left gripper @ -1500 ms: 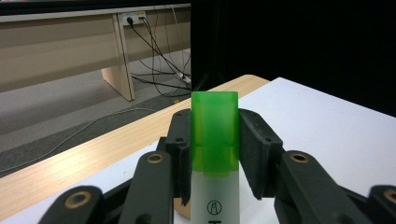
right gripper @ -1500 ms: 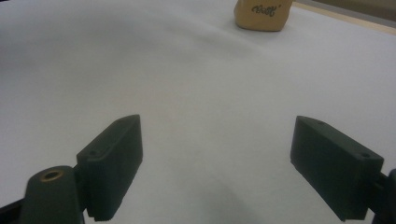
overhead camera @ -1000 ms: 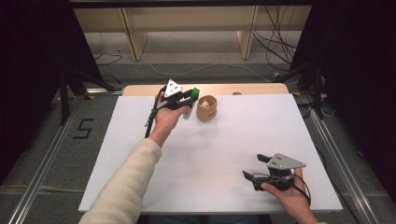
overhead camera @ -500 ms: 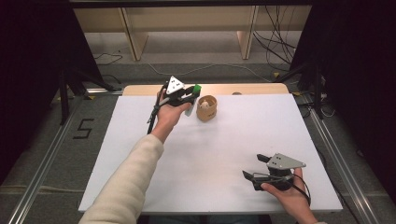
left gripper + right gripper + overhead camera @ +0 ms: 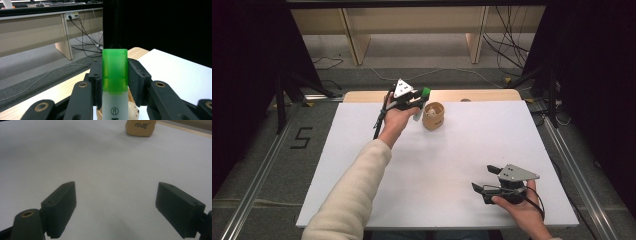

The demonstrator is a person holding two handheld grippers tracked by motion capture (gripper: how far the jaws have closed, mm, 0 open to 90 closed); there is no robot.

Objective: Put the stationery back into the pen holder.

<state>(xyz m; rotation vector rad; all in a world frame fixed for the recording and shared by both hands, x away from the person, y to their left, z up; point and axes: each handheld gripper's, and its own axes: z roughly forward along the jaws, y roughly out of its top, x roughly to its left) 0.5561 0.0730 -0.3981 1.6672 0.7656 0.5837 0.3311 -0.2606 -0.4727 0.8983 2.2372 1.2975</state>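
Left tongs (image 5: 115, 82) clamp a smooth green-capped white marker (image 5: 114, 75) beside a tan, probably wooden cup (image 5: 433, 115); right tongs (image 5: 115, 210) gape empty.

A black numeral "5" (image 5: 302, 138) marks the grey floor left of the table. Dark cursive lettering, unreadable, sits on the tan wooden cup (image 5: 141, 127); a small round logo marks the white green-capped marker (image 5: 114, 100).

Wide bare white board (image 5: 447, 165) is left free across the frame's centre and lower left; passage at upper centre is blocked by the tan cup (image 5: 433, 115), with the left gripper (image 5: 414, 100) and its green-capped marker (image 5: 424, 94) just beside it; the lower right is taken by the right gripper (image 5: 484, 180).
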